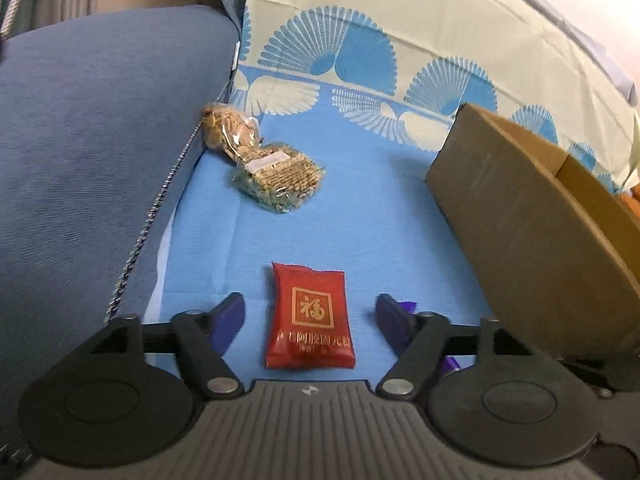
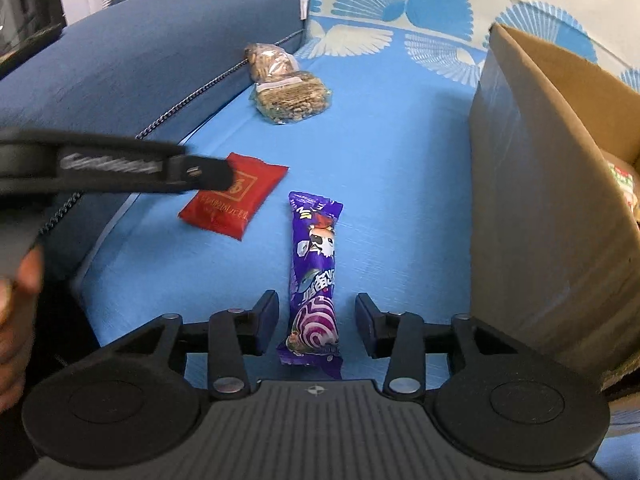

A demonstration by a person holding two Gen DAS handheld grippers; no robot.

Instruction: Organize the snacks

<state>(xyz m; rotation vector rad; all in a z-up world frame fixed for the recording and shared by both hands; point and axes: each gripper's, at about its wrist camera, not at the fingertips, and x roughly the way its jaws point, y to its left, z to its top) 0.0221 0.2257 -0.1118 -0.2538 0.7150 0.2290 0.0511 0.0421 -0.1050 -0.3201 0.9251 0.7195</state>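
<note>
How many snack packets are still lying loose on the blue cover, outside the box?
4: red packet left of the purple packet in the foreground; two clear-wrapped grain bars farther back. The cardboard box may hide others.

Left tongs [image 1: 310, 316] over a red packet [image 1: 310, 316]
Jaws wide apart, clear of the packet on the blue cushion [image 1: 380, 208]; cardboard box [image 1: 520, 216] at its right edge.

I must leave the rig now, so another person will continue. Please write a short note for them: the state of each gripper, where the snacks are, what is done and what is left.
Left gripper: jaws open around the flat red foil snack packet, not pressing it.
Right gripper: jaws open around the long purple candy wrapper, no grip.
Both snacks lie on the blue patterned cloth. Two clear bags of brown cereal bars lie farther back.
Brown cardboard box stands to the right, some packets already inside.
Left: four snacks to put in the box.
</note>
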